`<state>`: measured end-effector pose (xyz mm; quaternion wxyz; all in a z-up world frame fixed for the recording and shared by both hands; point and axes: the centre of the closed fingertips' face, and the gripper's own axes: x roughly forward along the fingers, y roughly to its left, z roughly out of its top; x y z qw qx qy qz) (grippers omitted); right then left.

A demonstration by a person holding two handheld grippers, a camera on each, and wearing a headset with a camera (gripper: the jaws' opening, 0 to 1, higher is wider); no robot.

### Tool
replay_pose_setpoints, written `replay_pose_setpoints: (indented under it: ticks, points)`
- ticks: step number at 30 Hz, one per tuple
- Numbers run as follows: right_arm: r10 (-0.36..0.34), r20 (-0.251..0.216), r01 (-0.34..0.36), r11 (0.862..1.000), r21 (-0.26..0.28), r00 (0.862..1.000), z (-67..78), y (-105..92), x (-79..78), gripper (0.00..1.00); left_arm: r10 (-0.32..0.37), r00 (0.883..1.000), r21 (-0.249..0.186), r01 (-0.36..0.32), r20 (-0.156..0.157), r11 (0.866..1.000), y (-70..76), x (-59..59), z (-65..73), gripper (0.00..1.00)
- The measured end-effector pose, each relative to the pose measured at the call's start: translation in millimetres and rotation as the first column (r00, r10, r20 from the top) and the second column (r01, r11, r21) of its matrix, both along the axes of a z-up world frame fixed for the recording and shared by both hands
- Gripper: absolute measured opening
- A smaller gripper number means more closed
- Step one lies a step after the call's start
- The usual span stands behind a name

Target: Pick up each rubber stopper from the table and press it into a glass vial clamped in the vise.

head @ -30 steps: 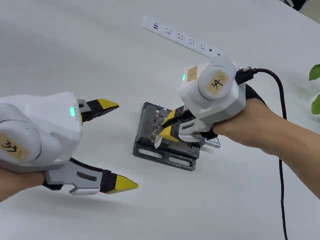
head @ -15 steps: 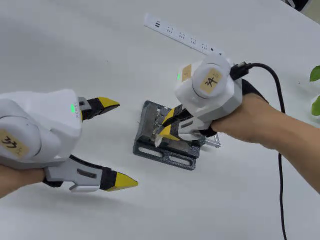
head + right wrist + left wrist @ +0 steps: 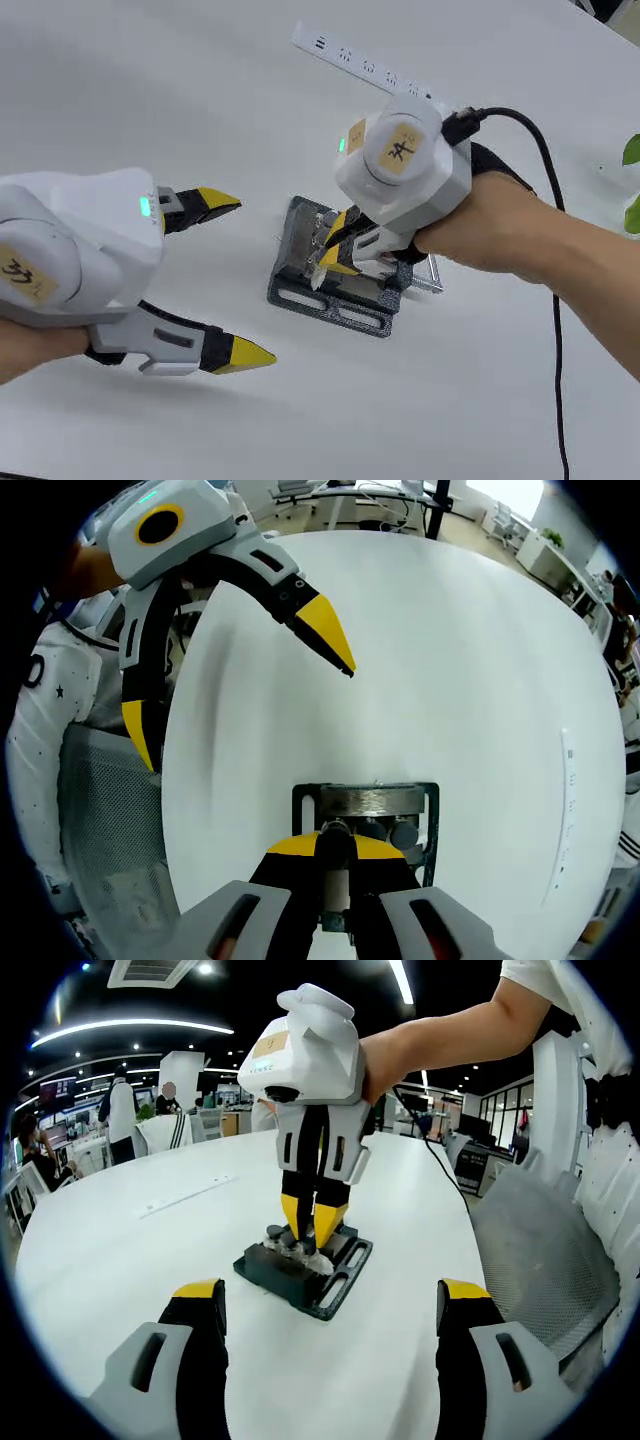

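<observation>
The right gripper (image 3: 335,846) points down with its jaws pressed close together, a thin gap between them. Its tips sit at one end of the row of glass vials (image 3: 298,1245); whether they pinch a stopper cannot be told. The vials stand upright, clamped in the dark vise (image 3: 318,304), and two beside the tips carry grey stoppers (image 3: 403,832). The left gripper (image 3: 240,277) hangs over the white desk (image 3: 150,100) beside the vise, spread wide and holding nothing. A white power strip (image 3: 365,65) lies on the desk beyond the vise.
</observation>
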<state>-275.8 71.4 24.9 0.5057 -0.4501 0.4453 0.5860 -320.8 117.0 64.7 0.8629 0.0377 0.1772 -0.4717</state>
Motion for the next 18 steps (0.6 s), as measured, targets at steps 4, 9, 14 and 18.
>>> replay_pose_setpoints:
  ticks: [4,9,14,18]
  points:
    - [-0.002,0.003,0.002,1.0,-0.02,1.0,-1.0,0.6,0.0,0.05,0.003,1.0,-0.005,-0.003,-0.003,1.0,-0.1,0.5,-0.1,0.86]
    - [0.012,0.011,-0.011,0.999,-0.046,1.0,-2.3,0.8,-1.1,0.05,0.002,1.0,-0.011,-0.002,-0.003,1.0,-2.7,1.3,0.6,0.86]
    - [0.018,-0.002,-0.018,0.999,-0.03,1.0,-2.3,-0.7,1.5,0.06,-0.01,1.0,-0.012,0.01,-0.001,1.0,-7.4,1.1,1.9,0.86]
    - [0.031,0.002,-0.031,0.999,-0.017,1.0,-1.8,-0.8,1.0,0.07,-0.011,1.0,-0.011,0.011,-0.001,1.0,-6.7,0.3,2.3,0.86]
